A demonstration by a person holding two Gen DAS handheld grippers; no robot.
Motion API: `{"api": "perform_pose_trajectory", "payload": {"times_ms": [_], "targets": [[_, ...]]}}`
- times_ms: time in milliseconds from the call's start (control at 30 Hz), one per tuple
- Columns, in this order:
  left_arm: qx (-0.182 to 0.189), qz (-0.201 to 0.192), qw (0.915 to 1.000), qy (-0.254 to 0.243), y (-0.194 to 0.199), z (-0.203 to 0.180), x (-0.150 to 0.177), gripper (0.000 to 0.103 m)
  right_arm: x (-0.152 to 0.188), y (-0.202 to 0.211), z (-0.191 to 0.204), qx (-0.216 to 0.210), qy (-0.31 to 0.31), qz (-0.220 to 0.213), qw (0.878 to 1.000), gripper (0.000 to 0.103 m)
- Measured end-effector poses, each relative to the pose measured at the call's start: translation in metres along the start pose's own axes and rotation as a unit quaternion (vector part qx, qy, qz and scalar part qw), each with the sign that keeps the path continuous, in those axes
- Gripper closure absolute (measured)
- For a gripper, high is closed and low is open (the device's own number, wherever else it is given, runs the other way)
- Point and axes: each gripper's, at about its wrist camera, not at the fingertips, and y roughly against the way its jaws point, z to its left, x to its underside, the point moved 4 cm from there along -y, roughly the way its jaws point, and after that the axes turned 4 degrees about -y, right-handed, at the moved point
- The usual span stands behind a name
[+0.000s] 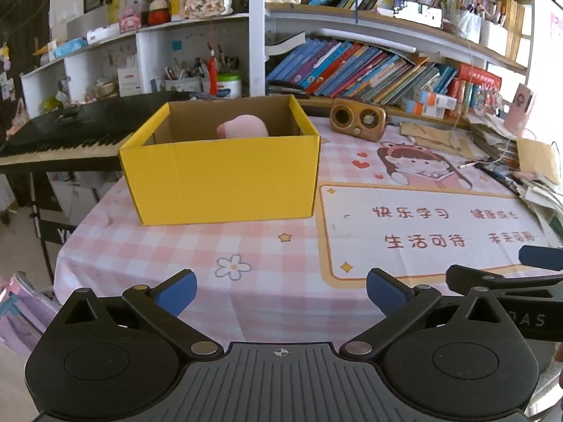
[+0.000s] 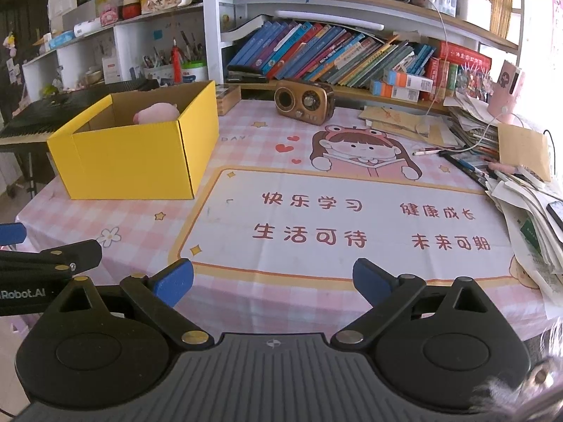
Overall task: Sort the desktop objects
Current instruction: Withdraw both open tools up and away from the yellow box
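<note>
My left tongs (image 1: 281, 290) hang spread wide with nothing between the blue pads, low over the near edge of the table (image 1: 267, 302). My right tongs (image 2: 272, 283) stand just beside them, likewise released and empty.

Ahead of the left tongs sits the yellow box (image 1: 225, 183), open-topped, on the pink checked cloth. Inside it lies a pink plush toy (image 1: 244, 128), only its rounded top showing above the wall. I judge it soft and light; it would squash under the pads, so I would pinch it across the fattest part of the body. The box itself looks like thin corrugated card, light and easily dented, best taken by one upright wall near a corner.

Farther back stands a small brown radio (image 2: 304, 102), hard-cased and probably smooth, so I would grip it across its short sides. To the right, loose pens (image 2: 464, 165) and a heap of papers (image 2: 527, 211) lie along the table's edge.

The cloth carries large red Chinese characters; I read 快乐学习, 健康成长, 生活可待 and 未来可期. On the left tongs' side, seen from the right camera, is "Robot.AI".
</note>
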Motion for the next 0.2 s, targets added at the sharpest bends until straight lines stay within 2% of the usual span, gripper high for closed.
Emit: {"api": "perform_pose_trajectory", "payload": {"times_ms": [200], "targets": [[-0.008, 0.005, 0.9999, -0.006, -0.0008, -0.0021, 0.0000, 0.000, 0.0020, -0.0013, -0.0012, -0.001, -0.002, 0.004, 1.000, 0.005]]}}
